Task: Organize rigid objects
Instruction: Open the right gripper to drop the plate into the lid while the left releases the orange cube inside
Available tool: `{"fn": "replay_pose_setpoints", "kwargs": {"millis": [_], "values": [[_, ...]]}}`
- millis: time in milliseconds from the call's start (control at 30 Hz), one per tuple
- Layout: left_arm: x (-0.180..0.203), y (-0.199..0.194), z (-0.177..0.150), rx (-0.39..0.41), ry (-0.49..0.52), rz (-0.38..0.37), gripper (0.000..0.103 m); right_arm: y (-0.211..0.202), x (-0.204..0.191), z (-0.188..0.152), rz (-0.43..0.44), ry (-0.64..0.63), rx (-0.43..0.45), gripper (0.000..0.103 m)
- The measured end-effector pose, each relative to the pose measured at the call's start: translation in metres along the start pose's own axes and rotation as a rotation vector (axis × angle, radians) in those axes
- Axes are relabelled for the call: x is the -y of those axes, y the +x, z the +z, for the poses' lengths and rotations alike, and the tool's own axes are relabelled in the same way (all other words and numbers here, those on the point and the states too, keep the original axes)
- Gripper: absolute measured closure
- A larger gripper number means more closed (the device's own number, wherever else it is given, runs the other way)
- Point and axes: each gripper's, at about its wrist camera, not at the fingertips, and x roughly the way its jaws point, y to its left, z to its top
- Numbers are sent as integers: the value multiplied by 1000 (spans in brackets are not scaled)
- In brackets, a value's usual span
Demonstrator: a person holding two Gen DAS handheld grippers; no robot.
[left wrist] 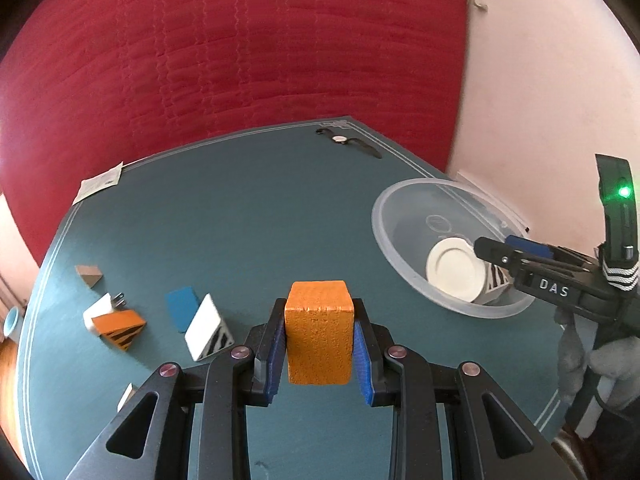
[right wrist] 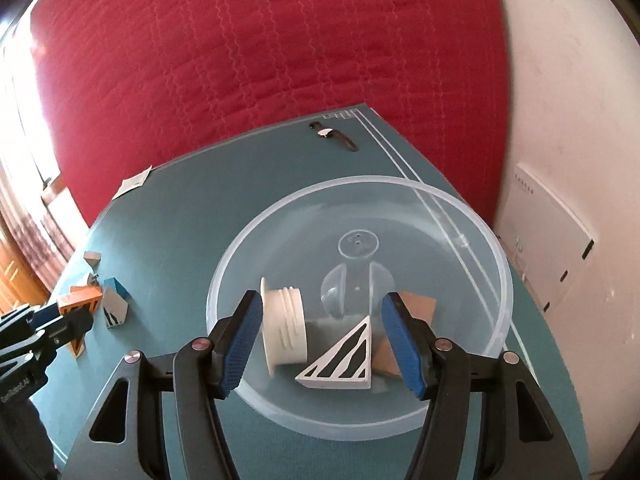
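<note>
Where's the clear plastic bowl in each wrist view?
Left wrist view: clear plastic bowl sits at right of centre on the teal table, with the right hand-held gripper over its near right rim.
Right wrist view: the bowl fills the centre, directly beyond the open blue fingers.
Shared landmark: the wristwatch near the table's far edge.

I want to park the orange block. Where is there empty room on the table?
Bare table lies between the watch and the loose blocks. It is crowded there, and inside the bowl.
</note>
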Motion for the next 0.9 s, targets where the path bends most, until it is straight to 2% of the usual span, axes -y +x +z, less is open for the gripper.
{"fn": "replay_pose_setpoints", "kwargs": {"millis": [67, 133, 200, 400, 900], "values": [[5, 0, 1, 1, 8, -6, 72, 0, 5, 2, -28, 17, 10, 40], [8, 1, 3, 2, 15, -11, 72, 1, 13, 3, -104, 30, 18, 40], [13, 2, 4, 4, 23, -16, 72, 4, 24, 3, -143, 65, 17, 40], [23, 12, 13, 2, 43, -29, 72, 0, 48, 4, -138, 179, 32, 40], [69, 56, 51, -1, 117, -116, 72, -2, 46, 6, -142, 209, 65, 40]]}}
